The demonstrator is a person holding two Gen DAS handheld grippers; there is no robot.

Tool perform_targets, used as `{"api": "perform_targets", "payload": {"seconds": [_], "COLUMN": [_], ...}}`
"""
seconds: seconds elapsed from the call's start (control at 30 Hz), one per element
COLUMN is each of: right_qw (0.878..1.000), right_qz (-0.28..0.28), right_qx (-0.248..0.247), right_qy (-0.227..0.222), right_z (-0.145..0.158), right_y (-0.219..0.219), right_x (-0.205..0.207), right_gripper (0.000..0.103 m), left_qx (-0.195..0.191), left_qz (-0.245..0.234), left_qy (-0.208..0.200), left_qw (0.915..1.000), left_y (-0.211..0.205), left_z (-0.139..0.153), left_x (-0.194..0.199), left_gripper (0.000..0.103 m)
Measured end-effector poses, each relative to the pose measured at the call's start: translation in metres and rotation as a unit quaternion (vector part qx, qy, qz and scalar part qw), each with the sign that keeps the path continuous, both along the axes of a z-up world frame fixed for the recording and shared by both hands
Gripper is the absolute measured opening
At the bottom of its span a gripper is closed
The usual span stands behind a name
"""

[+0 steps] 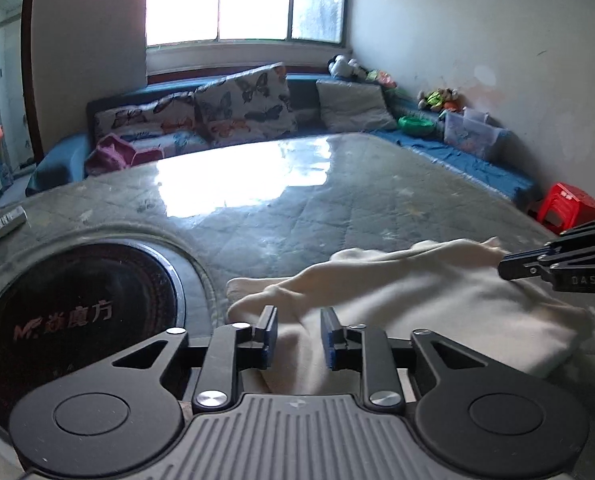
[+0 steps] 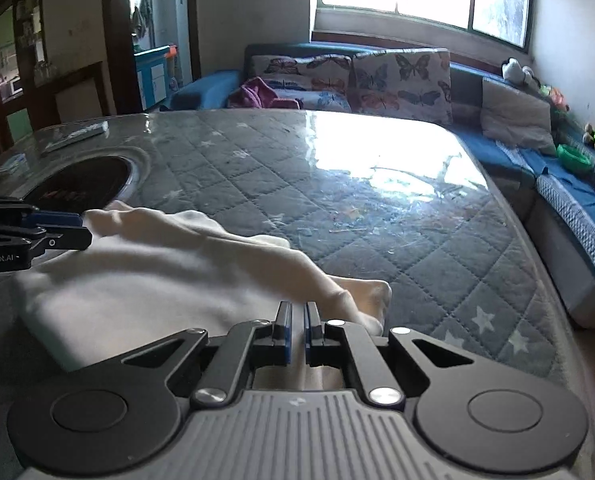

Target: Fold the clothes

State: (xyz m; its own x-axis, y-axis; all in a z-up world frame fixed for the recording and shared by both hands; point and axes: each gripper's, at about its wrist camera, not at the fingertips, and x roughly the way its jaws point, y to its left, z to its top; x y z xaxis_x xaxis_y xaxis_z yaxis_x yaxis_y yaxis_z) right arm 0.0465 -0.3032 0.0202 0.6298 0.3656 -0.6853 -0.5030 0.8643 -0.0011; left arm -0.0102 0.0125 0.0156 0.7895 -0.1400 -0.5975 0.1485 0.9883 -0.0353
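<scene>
A cream-white garment lies partly folded on the quilted grey table cover; it also shows in the right wrist view. My left gripper sits over the garment's left edge with its jaws apart, the cloth lying between and under them. My right gripper has its jaws nearly closed on a fold of the garment's right edge. Each gripper shows in the other's view: the right one at the right edge, the left one at the left edge.
A round black induction hob is set into the table at the left. A remote-like bar lies near the far left edge. A blue sofa with butterfly cushions, toys and a red stool surround the table.
</scene>
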Motion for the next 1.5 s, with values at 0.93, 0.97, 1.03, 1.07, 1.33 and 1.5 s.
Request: {"api": "perform_targets", "payload": {"seconds": [0.93, 0.97, 1.03, 1.07, 1.33, 1.5], "right_qw": [1.0, 1.0, 0.999, 0.999, 0.999, 0.999], "right_qz": [0.026, 0.028, 0.031, 0.033, 0.032, 0.032], "right_qx": [0.0, 0.001, 0.003, 0.004, 0.008, 0.014], "right_qy": [0.0, -0.001, -0.002, -0.003, -0.003, -0.024], "right_z": [0.002, 0.002, 0.004, 0.005, -0.006, 0.005], "right_y": [0.026, 0.026, 0.024, 0.023, 0.018, 0.016], "right_x": [-0.007, -0.012, -0.022, -0.027, -0.064, -0.077], "right_gripper": [0.009, 0.01, 0.012, 0.014, 0.02, 0.022], "left_qx": [0.015, 0.013, 0.01, 0.007, 0.002, -0.009], "left_qz": [0.018, 0.02, 0.028, 0.031, 0.05, 0.07], "left_qy": [0.018, 0.017, 0.016, 0.017, 0.025, 0.026], "left_qw": [0.9996, 0.9996, 0.9994, 0.9993, 0.9984, 0.9972], "left_y": [0.003, 0.004, 0.006, 0.007, 0.003, 0.006], "left_z": [0.0, 0.001, 0.002, 0.003, 0.0, 0.004], "left_x": [0.029, 0.025, 0.015, 0.011, -0.022, -0.033], "left_gripper": [0.05, 0.055, 0.059, 0.061, 0.07, 0.071]}}
